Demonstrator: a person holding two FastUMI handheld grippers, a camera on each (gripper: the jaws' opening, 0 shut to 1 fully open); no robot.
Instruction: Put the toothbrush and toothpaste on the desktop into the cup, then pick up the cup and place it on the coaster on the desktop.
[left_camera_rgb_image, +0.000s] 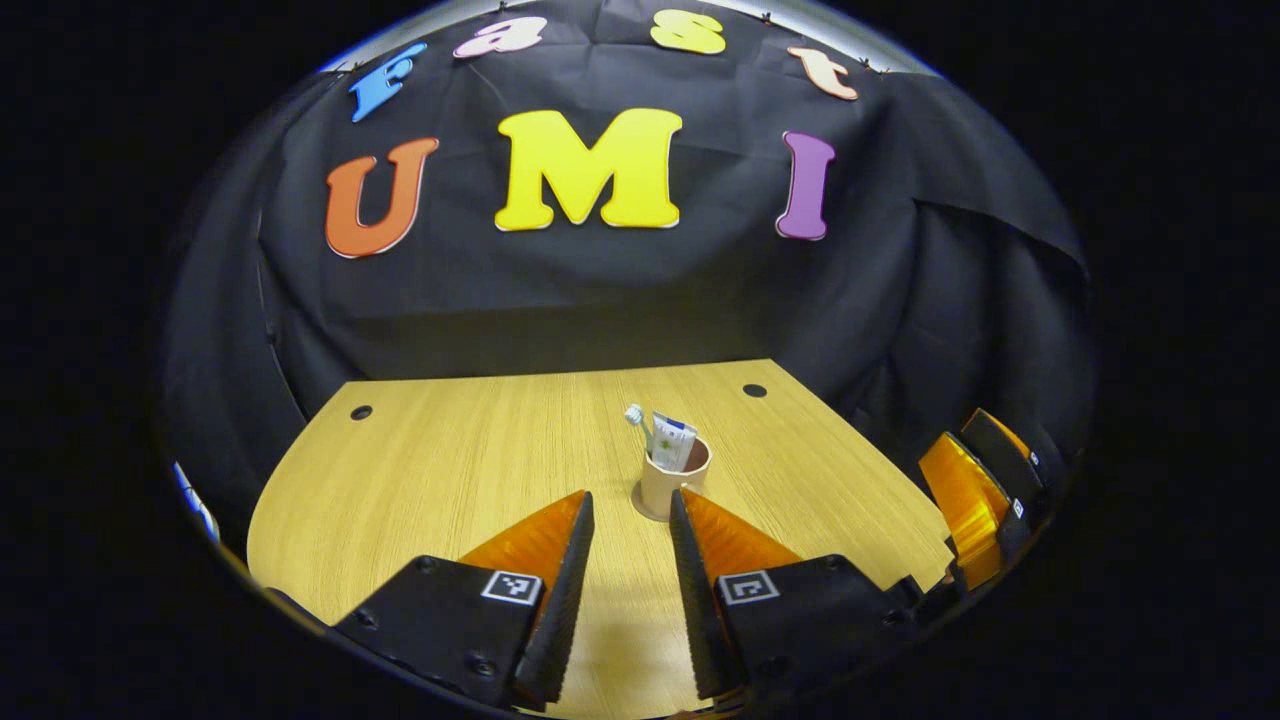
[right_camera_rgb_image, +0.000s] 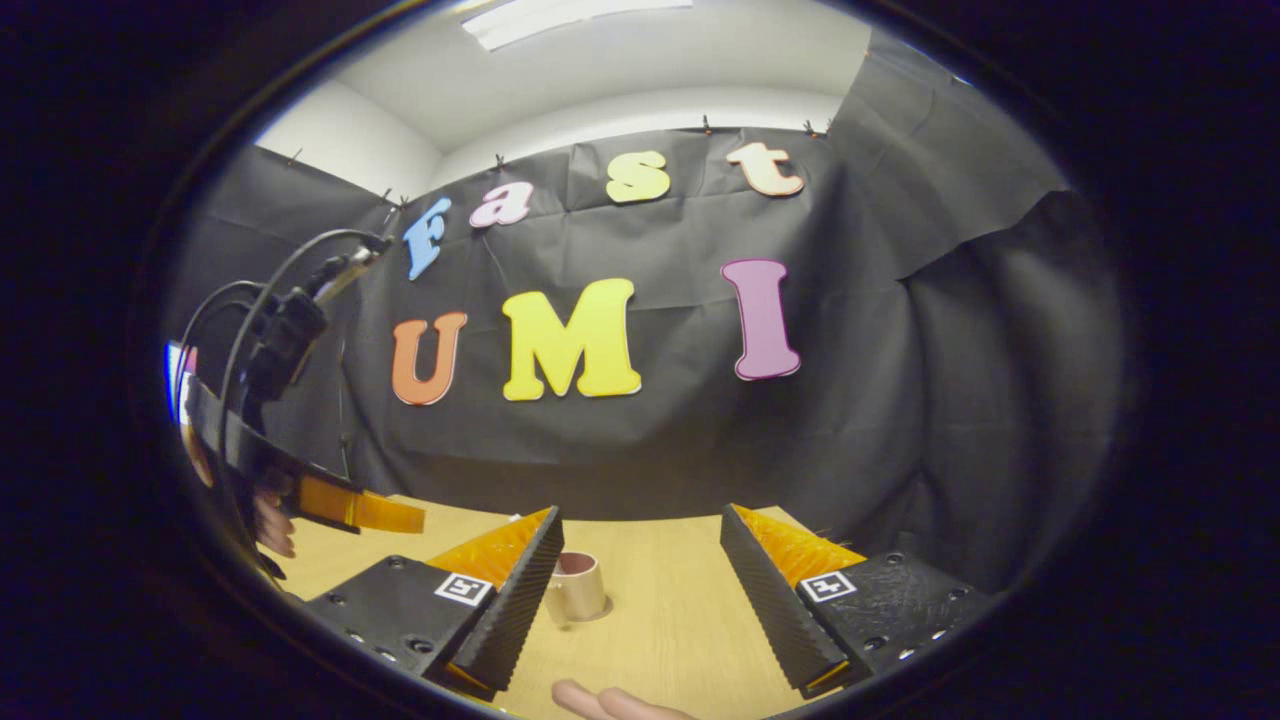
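Tan cup (left_camera_rgb_image: 672, 485) with toothbrush (left_camera_rgb_image: 634, 415) and toothpaste (left_camera_rgb_image: 672, 440) stands on coaster (left_camera_rgb_image: 640, 507), centre-frame, directly ahead of left gripper (left_camera_rgb_image: 631, 497). Left gripper and right gripper (right_camera_rgb_image: 640, 515): jaws apart, empty.

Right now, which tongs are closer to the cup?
Left, probably. The left tongs point straight at the cup, just short of it; the right tongs hang off to its right side.
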